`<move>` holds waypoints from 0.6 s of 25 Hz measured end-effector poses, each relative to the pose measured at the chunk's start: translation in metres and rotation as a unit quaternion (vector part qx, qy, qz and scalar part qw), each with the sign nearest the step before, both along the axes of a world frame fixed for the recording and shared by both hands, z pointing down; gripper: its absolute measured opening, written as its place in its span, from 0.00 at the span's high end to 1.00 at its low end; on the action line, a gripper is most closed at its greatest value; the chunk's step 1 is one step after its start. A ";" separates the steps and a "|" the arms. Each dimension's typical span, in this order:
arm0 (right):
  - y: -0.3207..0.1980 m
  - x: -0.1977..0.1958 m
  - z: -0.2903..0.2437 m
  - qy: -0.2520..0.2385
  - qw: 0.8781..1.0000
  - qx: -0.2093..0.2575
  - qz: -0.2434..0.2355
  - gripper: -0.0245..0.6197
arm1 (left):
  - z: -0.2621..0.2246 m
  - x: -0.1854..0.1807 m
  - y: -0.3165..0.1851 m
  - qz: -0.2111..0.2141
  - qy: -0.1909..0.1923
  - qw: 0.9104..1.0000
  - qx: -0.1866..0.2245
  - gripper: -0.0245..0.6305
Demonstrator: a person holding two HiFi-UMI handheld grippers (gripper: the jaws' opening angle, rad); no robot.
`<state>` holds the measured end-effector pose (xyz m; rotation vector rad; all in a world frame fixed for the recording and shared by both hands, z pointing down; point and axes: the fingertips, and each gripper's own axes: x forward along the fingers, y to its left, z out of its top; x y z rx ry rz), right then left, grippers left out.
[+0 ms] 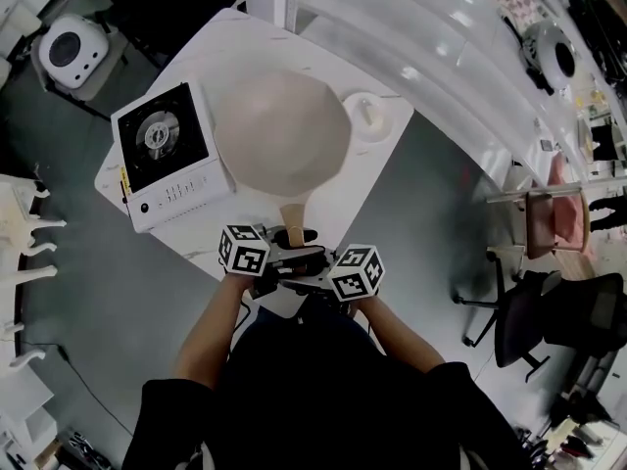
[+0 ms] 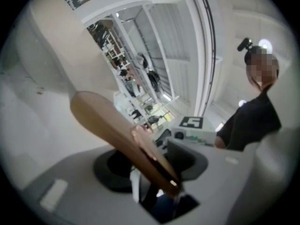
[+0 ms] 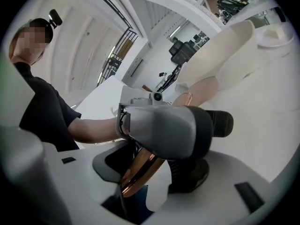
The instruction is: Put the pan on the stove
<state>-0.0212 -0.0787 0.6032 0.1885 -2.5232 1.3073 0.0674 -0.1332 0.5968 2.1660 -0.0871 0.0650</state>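
A large beige pan (image 1: 279, 135) rests on the white table (image 1: 372, 179), its wooden handle (image 1: 292, 213) pointing toward me. The white stove (image 1: 168, 155) with a black top stands to the pan's left. Both grippers meet at the handle's end near the table's front edge. The handle (image 2: 108, 121) runs between the jaws of my left gripper (image 2: 150, 165), with a gap showing beside it. Its copper end (image 3: 140, 168) sits between the jaws of my right gripper (image 3: 152, 170), white table visible in the gap. The left gripper's body crosses the right gripper view and hides part of the handle.
A small white dish (image 1: 367, 116) sits behind the pan at the table's far right corner. A pink chair (image 1: 558, 218) and a black office chair (image 1: 568, 311) stand on the floor to the right. A white round device (image 1: 71, 47) lies far left.
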 end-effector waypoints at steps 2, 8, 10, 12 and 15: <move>0.000 0.001 -0.001 0.001 1.000 0.007 -0.002 0.61 | -0.001 0.001 0.000 -0.001 -0.005 1.000 0.002 0.62; -0.002 0.004 -0.014 -0.011 1.000 0.010 0.004 0.61 | -0.011 0.003 -0.002 -0.014 -0.006 1.000 -0.002 0.62; -0.002 0.004 -0.018 -0.016 1.000 0.009 0.007 0.61 | -0.015 0.004 -0.002 -0.015 -0.005 1.000 -0.004 0.62; -0.002 0.004 -0.022 -0.019 1.000 0.008 0.011 0.61 | -0.018 0.004 -0.001 -0.014 -0.004 1.000 -0.005 0.62; -0.001 0.005 -0.028 -0.025 1.000 0.007 0.013 0.61 | -0.024 0.005 0.001 -0.015 -0.001 1.000 -0.009 0.61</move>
